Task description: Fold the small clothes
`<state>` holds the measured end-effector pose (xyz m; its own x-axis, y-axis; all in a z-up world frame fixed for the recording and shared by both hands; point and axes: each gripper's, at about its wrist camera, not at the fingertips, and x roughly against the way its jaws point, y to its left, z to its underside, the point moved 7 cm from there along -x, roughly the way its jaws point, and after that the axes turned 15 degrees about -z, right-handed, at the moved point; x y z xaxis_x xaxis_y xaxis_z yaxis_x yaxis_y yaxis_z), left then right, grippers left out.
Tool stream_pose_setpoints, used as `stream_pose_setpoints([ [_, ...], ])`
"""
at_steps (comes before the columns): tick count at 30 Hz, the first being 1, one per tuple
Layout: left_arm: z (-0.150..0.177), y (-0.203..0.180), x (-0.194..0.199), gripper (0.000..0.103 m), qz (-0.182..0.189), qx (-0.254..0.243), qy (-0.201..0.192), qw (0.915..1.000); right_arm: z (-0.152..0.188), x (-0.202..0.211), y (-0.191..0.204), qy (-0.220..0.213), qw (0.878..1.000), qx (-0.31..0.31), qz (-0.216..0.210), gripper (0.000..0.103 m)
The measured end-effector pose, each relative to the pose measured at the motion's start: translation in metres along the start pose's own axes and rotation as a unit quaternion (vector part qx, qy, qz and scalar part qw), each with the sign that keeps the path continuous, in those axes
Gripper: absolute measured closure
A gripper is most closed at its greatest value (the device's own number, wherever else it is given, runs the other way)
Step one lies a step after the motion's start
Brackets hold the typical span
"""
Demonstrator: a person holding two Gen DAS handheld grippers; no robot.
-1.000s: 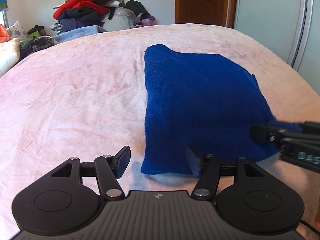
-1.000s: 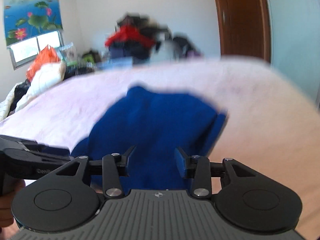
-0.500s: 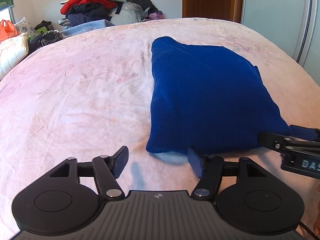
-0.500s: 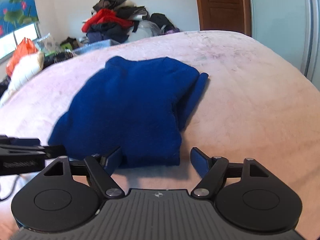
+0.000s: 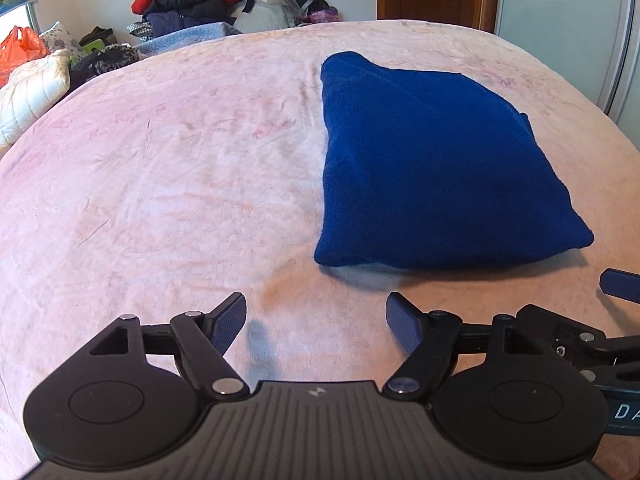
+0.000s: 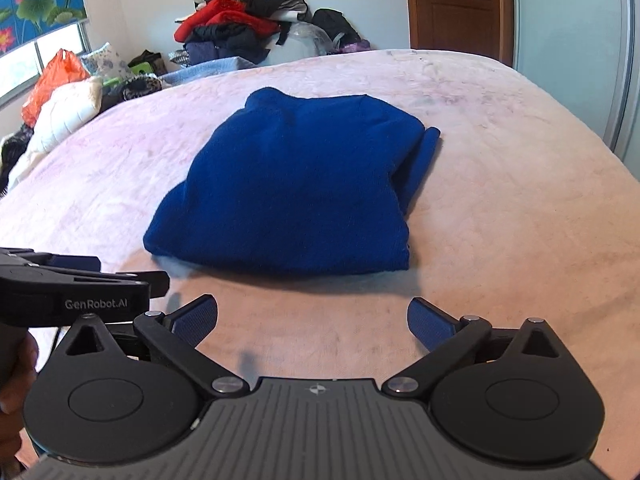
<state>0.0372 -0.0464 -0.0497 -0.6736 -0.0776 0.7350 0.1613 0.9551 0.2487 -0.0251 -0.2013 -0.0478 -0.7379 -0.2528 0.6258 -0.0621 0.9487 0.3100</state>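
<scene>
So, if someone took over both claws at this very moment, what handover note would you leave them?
Left claw: open, nothing between its jaws, which have just been opening, short of the near edge of the blue garment.
Right claw: open wide and empty, jaws just been opening, also short of the garment.
Blue garment: flat on the pink bedspread, folded into a compact block, one strip sticking out along its right side.
Done: the fold looks complete and released.
Left: probably tuck that strip, then fetch the next piece; a clothes pile sits beyond the bed.

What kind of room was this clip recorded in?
Most likely a home bedroom: a wide bed with a pink cover holds the folded blue garment, clothes are heaped against the far wall, and a wooden door stands behind.
</scene>
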Motion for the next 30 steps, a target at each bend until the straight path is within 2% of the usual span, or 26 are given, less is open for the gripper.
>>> stream_pose_setpoints([
  [30, 0.0082, 0.0071, -0.0035, 0.026, -0.014, 0.015, 0.025, 0.9995, 0.0087, -0.0005, -0.0024, 0.015, 1.000, -0.017, 0.013, 0.001],
])
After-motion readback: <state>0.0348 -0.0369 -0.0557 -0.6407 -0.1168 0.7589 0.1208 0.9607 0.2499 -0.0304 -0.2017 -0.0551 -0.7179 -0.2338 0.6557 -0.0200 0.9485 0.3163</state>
